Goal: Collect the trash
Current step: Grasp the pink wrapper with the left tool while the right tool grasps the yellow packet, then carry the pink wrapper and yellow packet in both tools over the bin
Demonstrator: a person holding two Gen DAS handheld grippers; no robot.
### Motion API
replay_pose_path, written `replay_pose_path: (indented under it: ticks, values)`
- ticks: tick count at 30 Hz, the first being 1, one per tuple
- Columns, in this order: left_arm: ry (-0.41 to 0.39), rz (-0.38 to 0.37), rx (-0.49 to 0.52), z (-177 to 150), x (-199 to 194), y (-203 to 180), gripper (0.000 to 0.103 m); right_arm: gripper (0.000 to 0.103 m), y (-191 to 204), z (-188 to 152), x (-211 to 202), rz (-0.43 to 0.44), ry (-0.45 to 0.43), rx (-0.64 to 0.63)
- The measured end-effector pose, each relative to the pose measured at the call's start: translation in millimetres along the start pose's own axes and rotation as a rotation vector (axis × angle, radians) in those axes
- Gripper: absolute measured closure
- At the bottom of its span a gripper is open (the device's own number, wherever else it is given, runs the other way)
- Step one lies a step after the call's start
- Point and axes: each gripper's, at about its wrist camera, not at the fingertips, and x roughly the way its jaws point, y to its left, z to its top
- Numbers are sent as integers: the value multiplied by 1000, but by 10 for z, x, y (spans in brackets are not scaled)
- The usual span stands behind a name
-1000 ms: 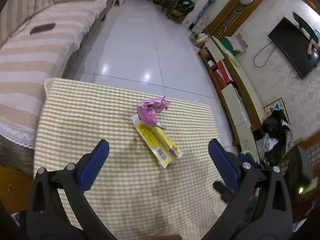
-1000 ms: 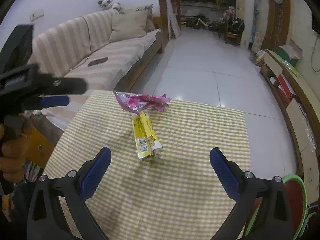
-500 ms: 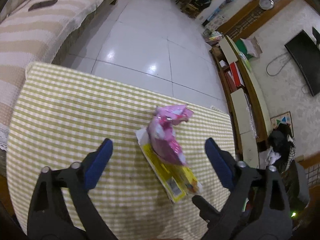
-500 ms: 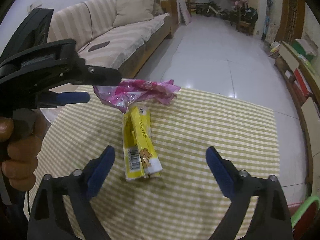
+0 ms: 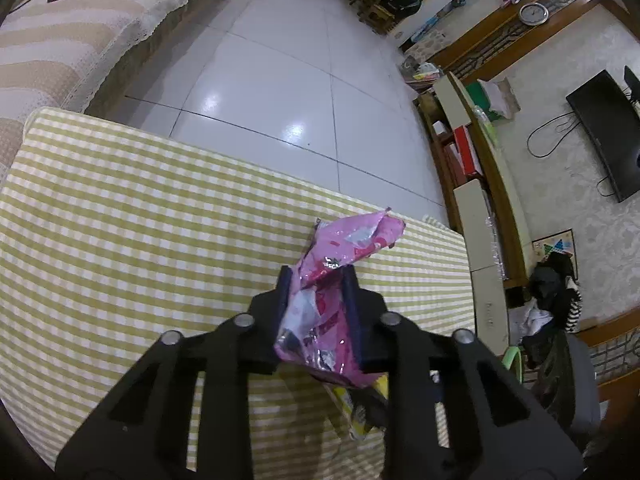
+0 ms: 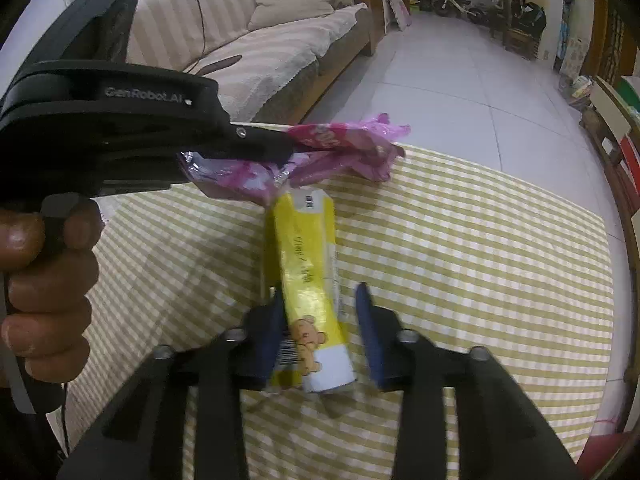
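Observation:
A crumpled pink wrapper (image 5: 340, 280) is clamped between the blue pads of my left gripper (image 5: 316, 276), just above the checked tablecloth. It also shows in the right wrist view (image 6: 344, 148), held by the left gripper (image 6: 280, 148). A yellow box (image 6: 310, 280) with a bear picture lies on the cloth. My right gripper (image 6: 320, 296) has its jaws closed around the box's near end; the left pad touches it, a small gap shows at the right pad. In the left wrist view the box (image 5: 360, 408) is mostly hidden under the wrapper.
The table wears a yellow-green checked cloth (image 6: 480, 260). A striped sofa (image 6: 260, 40) stands left of the table, white tiled floor (image 5: 280, 80) beyond it. A low cabinet (image 5: 472, 168) and a TV (image 5: 608, 132) line the right wall. A green-rimmed bin (image 5: 514, 356) sits at the table's right.
Both grippers moved in and closed: the left one shut on the pink wrapper, the right one closed around the yellow box.

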Motion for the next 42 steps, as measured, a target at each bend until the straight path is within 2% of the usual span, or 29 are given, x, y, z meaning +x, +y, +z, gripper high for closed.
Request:
replay_pose_path:
  ticks: [4, 8, 15, 21, 28, 42]
  values:
    - [-14, -7, 22, -14, -91, -17, 87, 80, 9, -27, -69, 12, 5, 9]
    - [-30, -2, 39, -60, -223, -26, 88, 84, 12, -110, -241, 25, 7, 25]
    - [-63, 16, 52, -168, -522, -19, 88, 84, 47, -332, -511, -5, 2, 40]
    - [-84, 58, 78, -395, -769, -82, 88, 84, 32, -435, -783, -45, -28, 83]
    - [-77, 57, 89, -726, -985, -168, 88, 84, 46, -573, -1065, -82, -49, 122]
    - [-104, 104, 201, -1316, -1511, -546, 88, 84, 84, -947, -1831, -107, -140, 207]
